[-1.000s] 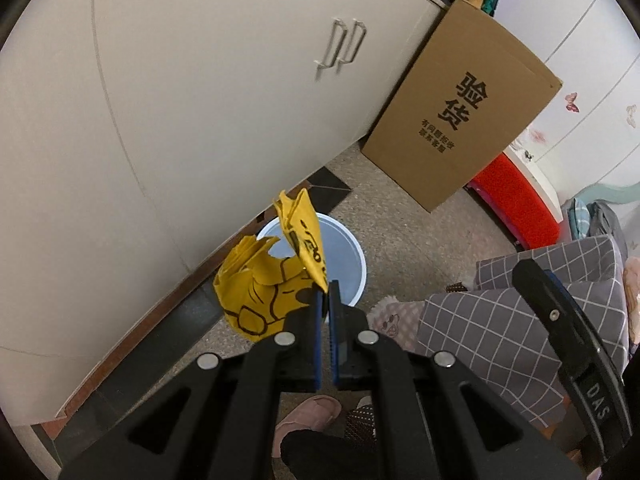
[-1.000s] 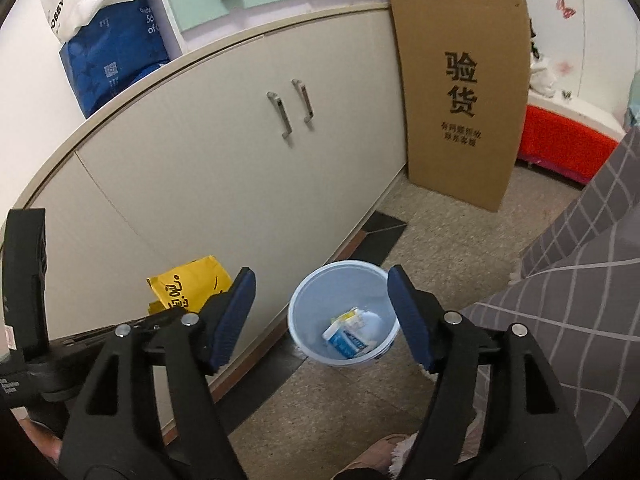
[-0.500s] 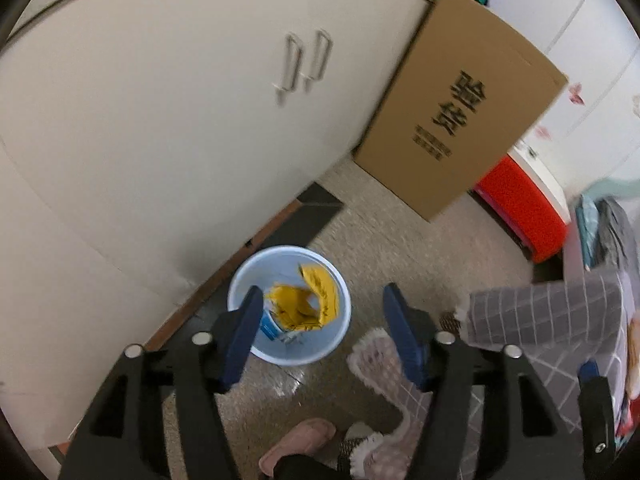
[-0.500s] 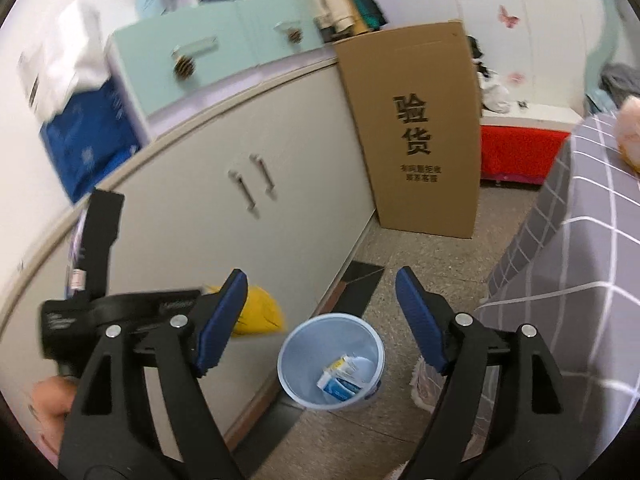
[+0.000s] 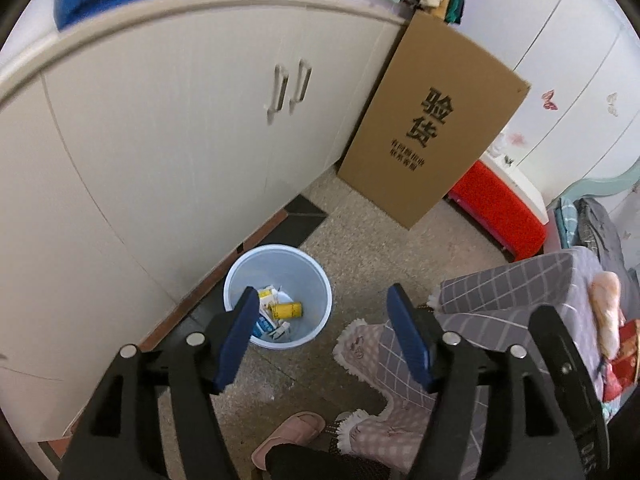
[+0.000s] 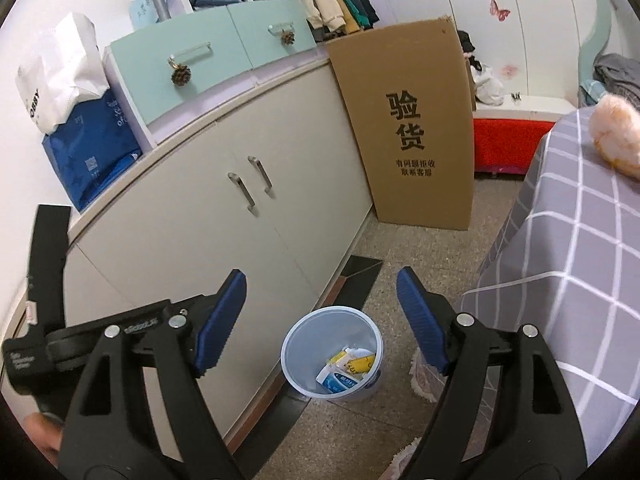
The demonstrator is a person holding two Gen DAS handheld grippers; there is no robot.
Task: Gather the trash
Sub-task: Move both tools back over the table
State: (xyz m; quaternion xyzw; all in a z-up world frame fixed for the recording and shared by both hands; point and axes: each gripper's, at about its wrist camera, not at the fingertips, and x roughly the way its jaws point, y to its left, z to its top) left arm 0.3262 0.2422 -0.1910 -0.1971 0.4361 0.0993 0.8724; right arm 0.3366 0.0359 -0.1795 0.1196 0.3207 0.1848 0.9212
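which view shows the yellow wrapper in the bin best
The left wrist view: it looks steeply down into the bin, so the yellow wrapper lies in plain sight on the other trash. The right wrist view looks in at a shallower angle and shows only a yellow strip among the packets.

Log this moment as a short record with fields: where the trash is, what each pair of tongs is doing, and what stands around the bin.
bin: pale blue bin on the floor by the cabinet
trash: yellow wrapper in the bin, with white and blue packaging
left tongs: open, empty; jaws have just been opening
right tongs: open, empty; jaws have just opened wider
nearby: cardboard box leaning at the cabinet's end; checked grey cloth to the right
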